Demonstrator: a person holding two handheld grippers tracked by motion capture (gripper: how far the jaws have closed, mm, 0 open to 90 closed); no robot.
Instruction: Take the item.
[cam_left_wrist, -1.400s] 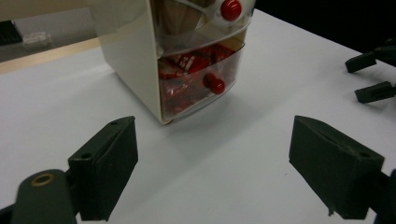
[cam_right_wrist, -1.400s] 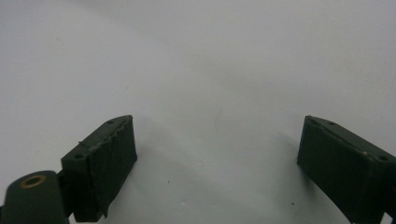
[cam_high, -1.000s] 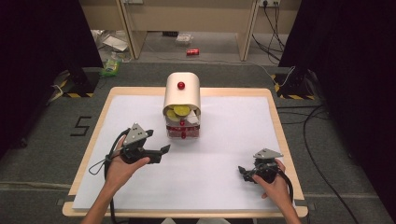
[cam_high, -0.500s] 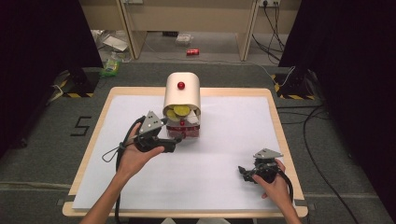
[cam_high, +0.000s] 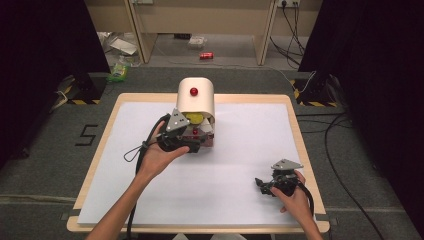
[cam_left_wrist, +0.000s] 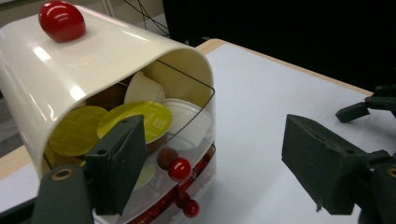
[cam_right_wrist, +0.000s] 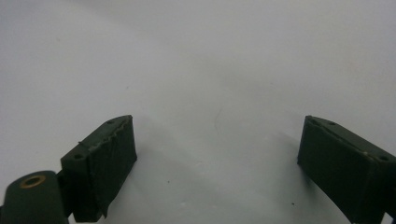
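Observation:
A cream dome-shaped capsule holder (cam_high: 196, 100) with a red knob (cam_high: 193, 91) on top stands at the back middle of the table. In the left gripper view its open front (cam_left_wrist: 93, 79) shows yellow-lidded and white capsules (cam_left_wrist: 140, 119) above drawers with small red knobs (cam_left_wrist: 180, 169). My left gripper (cam_high: 198, 146) (cam_left_wrist: 219, 172) hovers right at that front. Its jaws have just been closing a little but stand open, the pads pressing on nothing. My right gripper (cam_high: 261, 185) (cam_right_wrist: 217, 158) rests open on the white sheet at the front right, nothing between its fingers.
A white sheet (cam_high: 240, 150) covers the wooden table (cam_high: 300, 145). The left gripper's cable (cam_high: 135, 150) loops over the sheet at the left. A red can (cam_high: 206, 55) and a green packet (cam_high: 119, 70) lie on the floor beyond the table.
My left hand has carried its gripper right and away from me, a little higher, up to the capsule holder's front. The right hand and gripper have stayed put.

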